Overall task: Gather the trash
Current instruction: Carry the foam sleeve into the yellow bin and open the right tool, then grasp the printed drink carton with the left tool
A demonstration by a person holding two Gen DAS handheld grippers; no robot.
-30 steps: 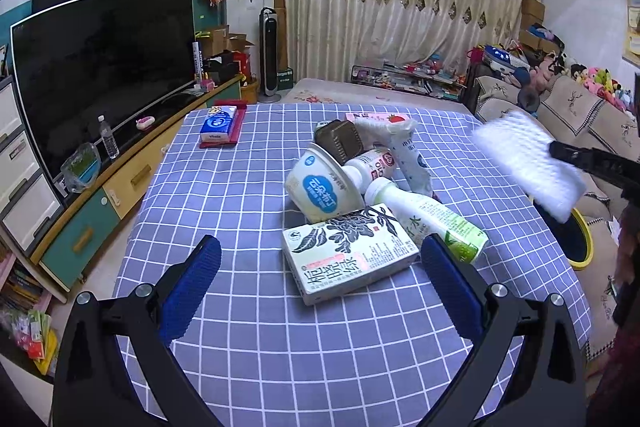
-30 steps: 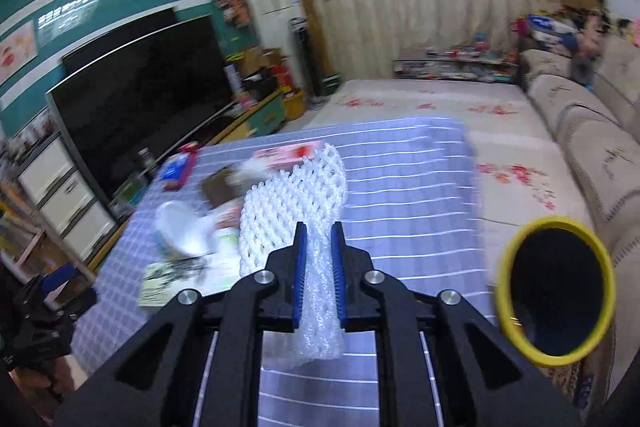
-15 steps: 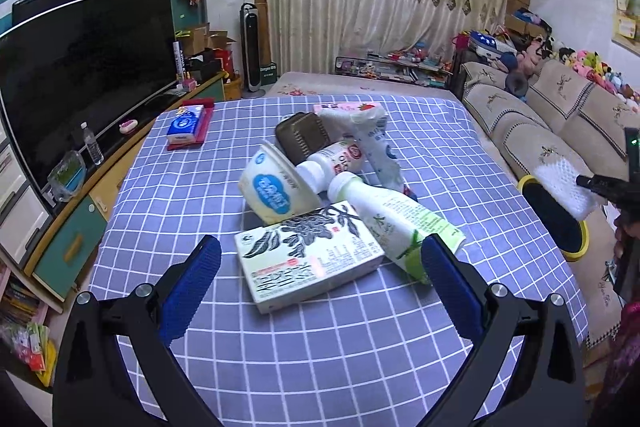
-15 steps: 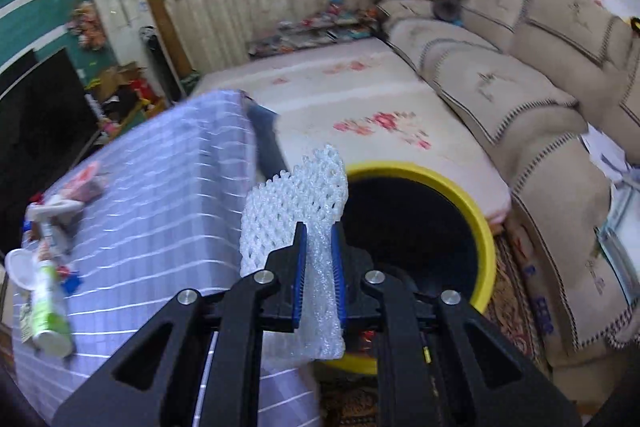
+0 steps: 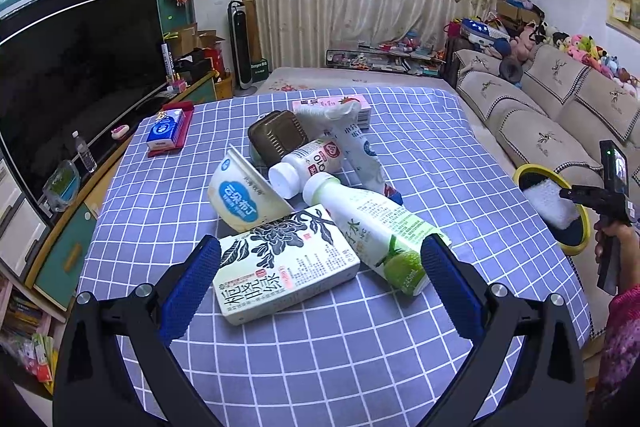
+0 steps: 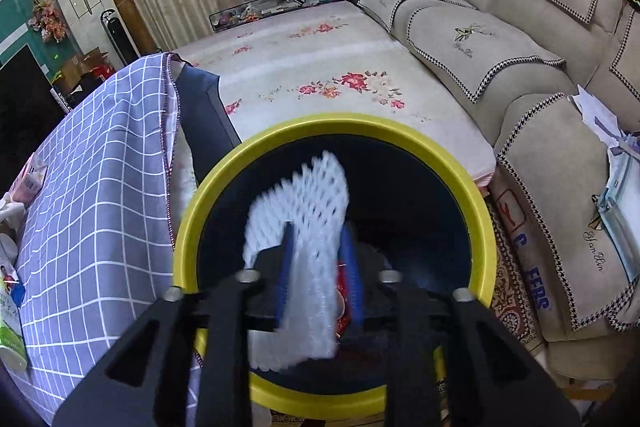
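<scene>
Opening right tongs (image 6: 318,267) around white foam netting (image 6: 304,211) over round yellow-rimmed bin (image 6: 476,195); left tongs (image 5: 320,267) spread.

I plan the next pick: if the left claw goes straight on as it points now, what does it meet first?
Most likely the flat tea carton, lying between the open left claw fingers, with the green-labelled bottle beside it; depth is uncertain.
</scene>
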